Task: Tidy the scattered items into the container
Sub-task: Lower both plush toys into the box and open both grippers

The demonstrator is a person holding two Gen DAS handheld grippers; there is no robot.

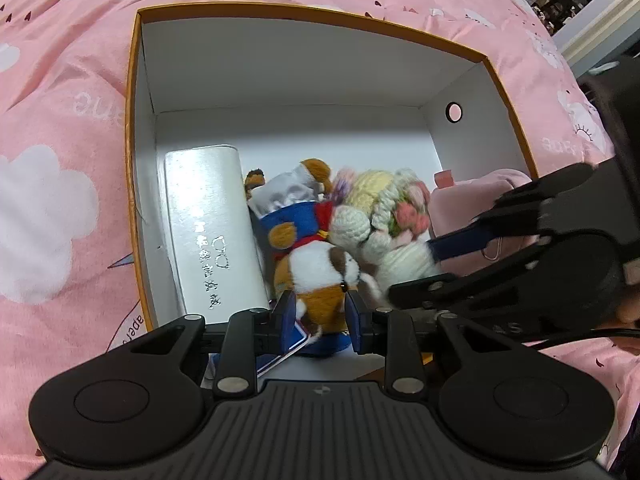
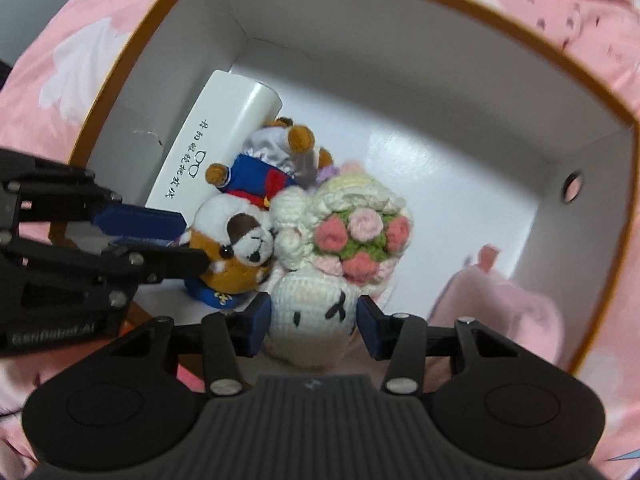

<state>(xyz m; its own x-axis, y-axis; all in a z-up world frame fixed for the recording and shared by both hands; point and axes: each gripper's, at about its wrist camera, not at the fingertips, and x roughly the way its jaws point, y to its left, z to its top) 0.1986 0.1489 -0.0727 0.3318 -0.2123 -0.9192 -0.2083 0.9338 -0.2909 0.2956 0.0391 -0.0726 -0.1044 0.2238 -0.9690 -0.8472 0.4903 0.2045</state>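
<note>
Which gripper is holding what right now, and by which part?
The left gripper pinches the brown plush dog by its head. The right gripper straddles the crochet bunny at its head; contact cannot be told.

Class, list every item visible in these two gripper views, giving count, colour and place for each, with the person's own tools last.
box: one, orange rim, white inside, on the bedcover
glasses case: one, silver-white, along the box's left wall
plush dog: one, brown and white, blue outfit, beside the case
crochet bunny: one, white, with pink flower bouquet, mid-box
pink pouch: one, by the right wall
bedcover: one, pink with white clouds
left gripper: black, blue pads astride the dog
right gripper: black, blue pads astride the bunny's head
</note>
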